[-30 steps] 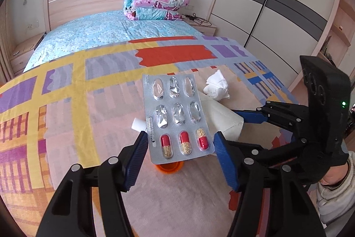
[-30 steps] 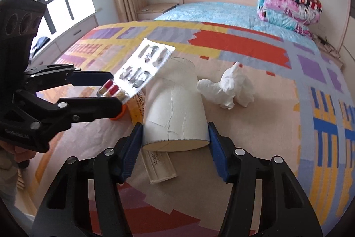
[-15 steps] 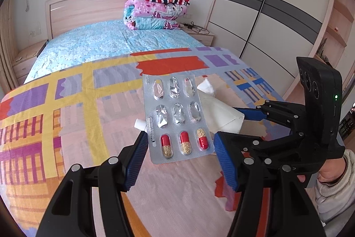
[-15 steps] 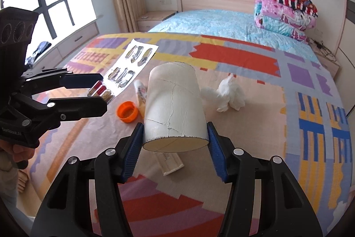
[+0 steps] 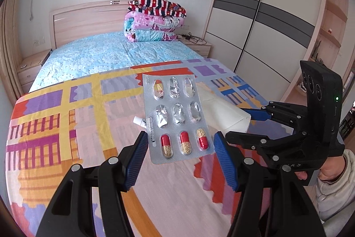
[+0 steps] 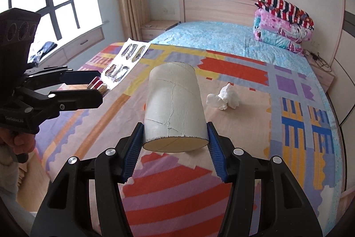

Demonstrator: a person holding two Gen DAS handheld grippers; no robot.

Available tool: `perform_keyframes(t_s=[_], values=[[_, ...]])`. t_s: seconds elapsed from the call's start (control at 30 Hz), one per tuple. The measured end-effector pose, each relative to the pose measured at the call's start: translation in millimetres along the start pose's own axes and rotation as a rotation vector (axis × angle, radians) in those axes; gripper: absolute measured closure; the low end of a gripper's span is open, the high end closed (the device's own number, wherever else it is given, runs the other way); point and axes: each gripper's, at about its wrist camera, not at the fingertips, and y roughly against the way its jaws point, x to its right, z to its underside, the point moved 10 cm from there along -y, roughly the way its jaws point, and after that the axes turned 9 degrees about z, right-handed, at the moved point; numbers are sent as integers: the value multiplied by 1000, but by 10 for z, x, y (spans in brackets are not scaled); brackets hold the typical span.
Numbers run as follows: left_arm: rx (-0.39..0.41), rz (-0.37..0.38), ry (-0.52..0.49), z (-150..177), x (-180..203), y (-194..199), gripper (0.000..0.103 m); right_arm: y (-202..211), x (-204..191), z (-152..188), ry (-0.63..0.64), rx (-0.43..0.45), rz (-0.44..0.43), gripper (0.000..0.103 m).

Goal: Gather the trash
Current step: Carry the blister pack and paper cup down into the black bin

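Trash filled both my grippers — left gripper [image 5: 180,149] clamped on the blister pack [image 5: 177,117], right gripper [image 6: 175,141] on the paper roll [image 6: 175,108], both above the bed's [image 6: 244,126] foot edge. I judged steady grips best — the tissue [image 6: 224,98] lay mid-bed.

Small white tube [image 5: 139,121]: mostly hidden behind blister pack [image 5: 176,117], cap end only, at 9 o'clock. Pack print illegible. Person's hand [image 5: 326,168] cut off at frame edge, 4 o'clock.
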Motion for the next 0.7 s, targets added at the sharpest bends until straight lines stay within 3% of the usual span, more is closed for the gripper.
perform_keyframes(t_s=[0.3, 0.7], values=[[19, 14, -12, 188, 278, 262, 44, 381, -130, 256, 24, 13, -10, 47], [26, 56, -19, 782, 746, 564, 44, 791, -376, 777, 62, -8, -47, 47]])
